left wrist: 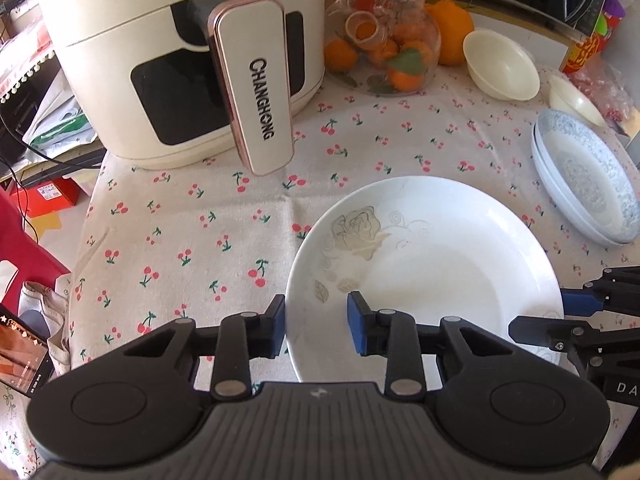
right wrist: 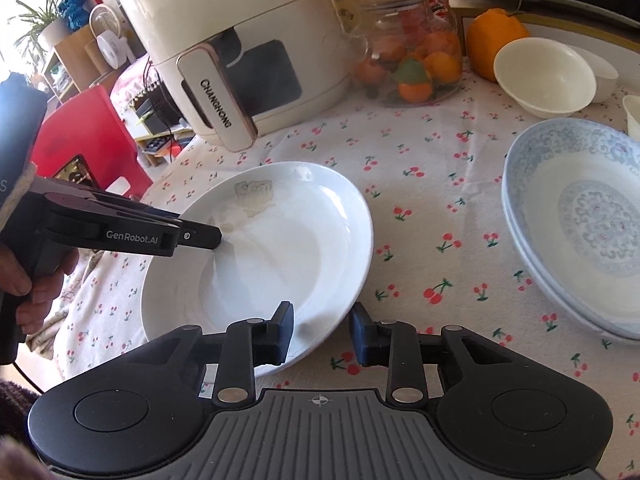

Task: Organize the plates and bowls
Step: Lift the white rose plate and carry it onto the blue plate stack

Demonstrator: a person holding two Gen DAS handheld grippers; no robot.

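A white plate with a rose print (left wrist: 432,264) lies on the cherry tablecloth; it also shows in the right wrist view (right wrist: 280,248). My left gripper (left wrist: 318,328) is open, its fingers straddling the plate's near-left rim. My right gripper (right wrist: 322,330) is open, straddling the plate's near-right rim; it also shows in the left wrist view (left wrist: 560,320). A stack of two blue-patterned plates (right wrist: 580,216) lies to the right. Two cream bowls (right wrist: 544,76) stand at the back right.
A white air fryer (left wrist: 192,60) stands at the back left. A glass jar of small oranges (left wrist: 384,48) and a loose orange (right wrist: 494,40) stand behind the plates. The table edge drops off at the left, with a red stool (right wrist: 92,140) beyond.
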